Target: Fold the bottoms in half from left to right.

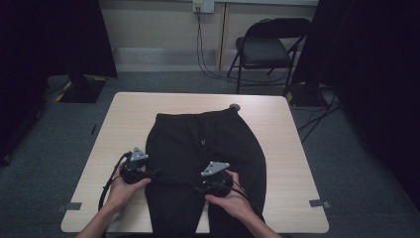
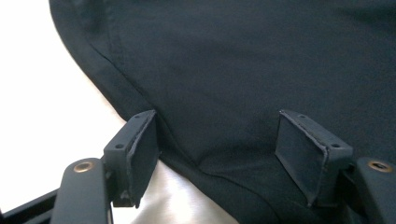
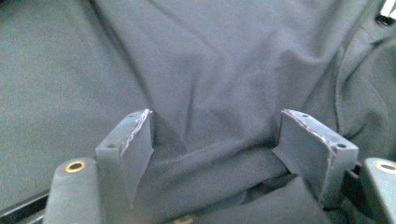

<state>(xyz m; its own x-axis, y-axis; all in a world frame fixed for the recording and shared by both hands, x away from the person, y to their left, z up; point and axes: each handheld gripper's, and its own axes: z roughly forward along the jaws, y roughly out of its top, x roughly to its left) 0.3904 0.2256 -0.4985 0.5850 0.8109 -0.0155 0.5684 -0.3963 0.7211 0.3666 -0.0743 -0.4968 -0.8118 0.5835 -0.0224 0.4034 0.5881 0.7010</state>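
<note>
Trousers [image 1: 198, 163], one black pair, lie flat in the middle of the high view on one light wooden table [image 1: 277, 134]. Their long axis runs from the top of the frame to the bottom: the waistband points to the upper part, toward the far edge, and the two legs come down to the lower edge, near the person.

Two grippers are at work. The left gripper [image 1: 148, 173] is at the lower left of the cloth, at the outer side seam; in its own view the left gripper [image 2: 219, 154] has its jaws spread wide over this hem, with pale table at the left. The right gripper [image 1: 205, 186] is lower centre, between the legs; in its own view the right gripper [image 3: 215, 154] is also spread, with a fold of cloth between the jaws.

One folding chair [image 1: 265, 49] stands at the upper right.
</note>
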